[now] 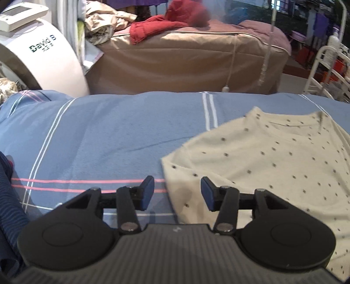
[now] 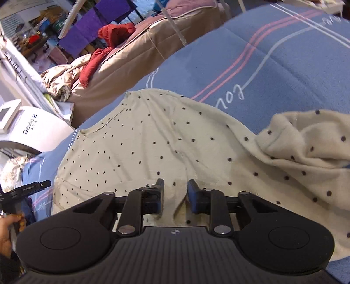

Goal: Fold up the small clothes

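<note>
A cream shirt with dark dots lies spread on the blue striped bedsheet. My left gripper is open, its jaws wide apart over the shirt's near left edge and holding nothing. In the right wrist view the same shirt fills the middle, with a bunched part at the right. My right gripper is open with a narrow gap, and a raised fold of the shirt lies between its fingers. The left gripper's handle shows at the far left, held by a hand.
A white machine marked "David B" stands at the back left. A brown covered block with a red garment lies behind the bed. A white chair stands at the right. Dark blue cloth lies at the left edge.
</note>
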